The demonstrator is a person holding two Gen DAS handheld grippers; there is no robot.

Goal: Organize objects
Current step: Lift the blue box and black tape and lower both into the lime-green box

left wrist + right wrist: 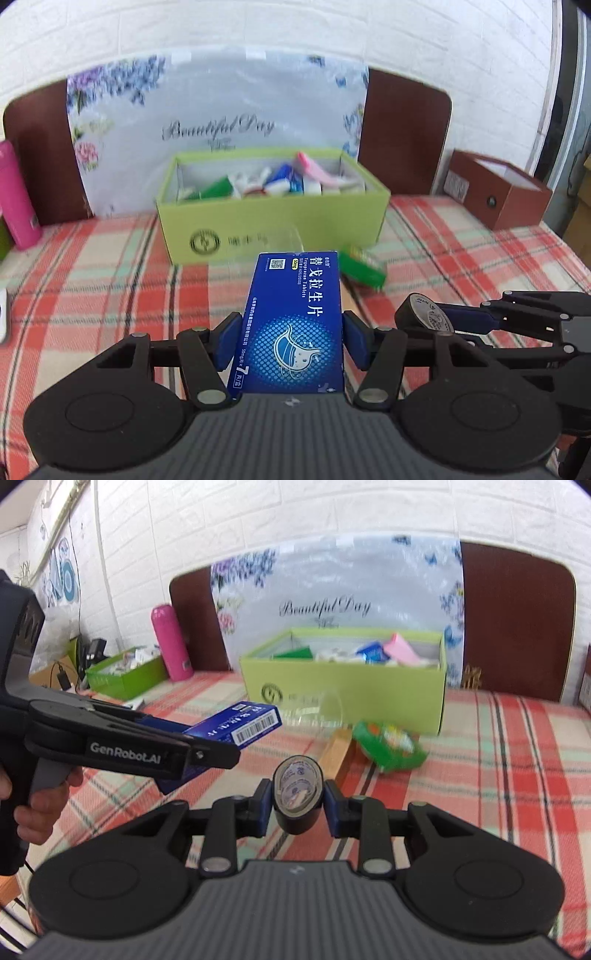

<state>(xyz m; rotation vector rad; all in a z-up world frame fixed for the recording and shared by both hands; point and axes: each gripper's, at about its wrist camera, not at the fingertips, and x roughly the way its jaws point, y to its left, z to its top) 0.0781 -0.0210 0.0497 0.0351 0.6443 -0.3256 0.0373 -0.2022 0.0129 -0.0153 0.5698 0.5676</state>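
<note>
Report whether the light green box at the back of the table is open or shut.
Open. The light green box has no lid on top, and packets and small cartons show inside it above the rim in both wrist views.

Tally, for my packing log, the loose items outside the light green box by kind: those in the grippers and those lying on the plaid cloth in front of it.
Blue medicine box, in the left gripper: 1
Small dark bottle, in the right gripper: 1
Green packet on the cloth: 1
Tan box on the cloth: 1
Clear plastic container on the cloth: 1
Total: 5
</note>
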